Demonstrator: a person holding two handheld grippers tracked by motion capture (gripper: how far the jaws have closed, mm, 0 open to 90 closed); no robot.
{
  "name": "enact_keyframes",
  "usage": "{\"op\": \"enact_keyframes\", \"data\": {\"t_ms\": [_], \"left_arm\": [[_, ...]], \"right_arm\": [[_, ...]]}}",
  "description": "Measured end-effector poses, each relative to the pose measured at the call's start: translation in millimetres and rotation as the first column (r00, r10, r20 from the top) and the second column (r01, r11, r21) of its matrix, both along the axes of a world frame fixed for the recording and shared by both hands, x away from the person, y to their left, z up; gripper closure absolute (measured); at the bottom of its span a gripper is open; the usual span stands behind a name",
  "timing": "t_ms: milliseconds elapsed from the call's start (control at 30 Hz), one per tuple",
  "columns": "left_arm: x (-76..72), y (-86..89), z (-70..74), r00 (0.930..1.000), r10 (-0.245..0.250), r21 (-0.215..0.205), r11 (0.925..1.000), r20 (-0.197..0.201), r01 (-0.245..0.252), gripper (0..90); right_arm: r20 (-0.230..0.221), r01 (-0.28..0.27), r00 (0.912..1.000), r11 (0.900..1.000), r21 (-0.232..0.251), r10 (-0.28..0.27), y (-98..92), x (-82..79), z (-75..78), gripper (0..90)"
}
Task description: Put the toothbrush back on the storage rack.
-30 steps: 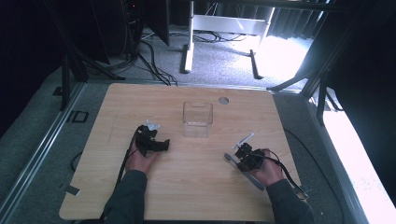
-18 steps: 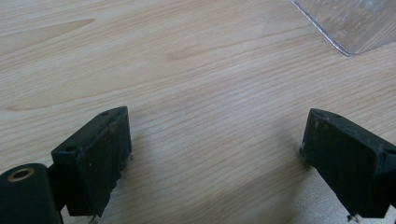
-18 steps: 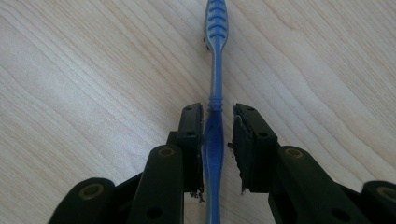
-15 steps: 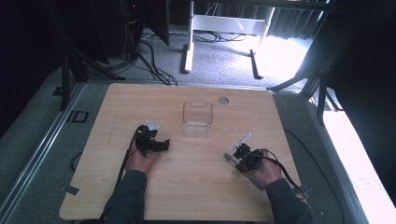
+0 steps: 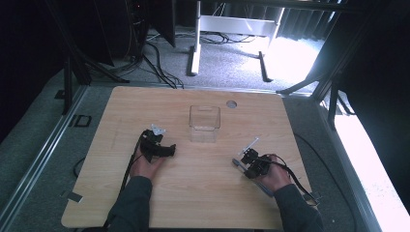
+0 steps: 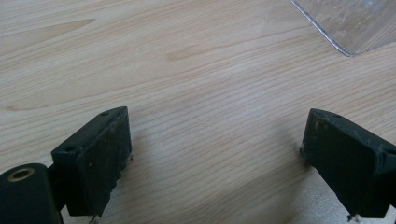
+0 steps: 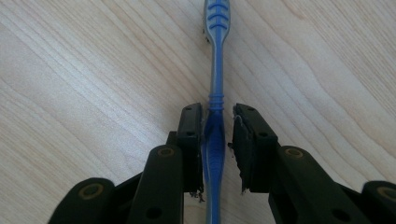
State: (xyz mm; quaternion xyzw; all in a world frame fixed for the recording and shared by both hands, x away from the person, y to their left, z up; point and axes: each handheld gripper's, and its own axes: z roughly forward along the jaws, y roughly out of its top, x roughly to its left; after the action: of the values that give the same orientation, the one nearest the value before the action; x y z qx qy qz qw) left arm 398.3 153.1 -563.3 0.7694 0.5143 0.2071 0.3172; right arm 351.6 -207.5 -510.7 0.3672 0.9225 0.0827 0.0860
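Note:
A blue toothbrush (image 7: pixel 215 79) lies flat on the wooden table (image 5: pixel 203 198), its head pointing away in the right gripper view. My right gripper (image 7: pixel 218 116) stands narrowly astride its handle: one pad is against the handle, and a thin gap shows at the other pad. In the high view the right gripper (image 5: pixel 246 159) rests at the right front, and the toothbrush (image 5: pixel 235 162) pokes out beside it. My left gripper (image 6: pixel 215 154) stands wide open over bare wood with nothing between its jaws. It sits left of centre in the high view (image 5: pixel 169 150).
An empty clear plastic box (image 5: pixel 204 123) stands upright at the table's middle, just beyond the left gripper; its corner (image 6: pixel 355 23) shows in the left gripper view. A round cable hole (image 5: pixel 231 104) sits behind it. Metal frame legs and cables lie on the floor beyond.

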Motion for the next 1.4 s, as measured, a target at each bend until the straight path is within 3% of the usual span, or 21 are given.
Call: {"op": "enact_keyframes", "data": {"t_ms": [1400], "left_arm": [[0.0, 0.0, 0.0, 1.0, 0.0, 0.0, 1.0, 0.0, 0.0, 8.7]], "right_arm": [[-0.072, 0.003, 0.9974, 0.999, -0.04, -0.006, 5.1, 8.0, -5.9, 76.2]]}}
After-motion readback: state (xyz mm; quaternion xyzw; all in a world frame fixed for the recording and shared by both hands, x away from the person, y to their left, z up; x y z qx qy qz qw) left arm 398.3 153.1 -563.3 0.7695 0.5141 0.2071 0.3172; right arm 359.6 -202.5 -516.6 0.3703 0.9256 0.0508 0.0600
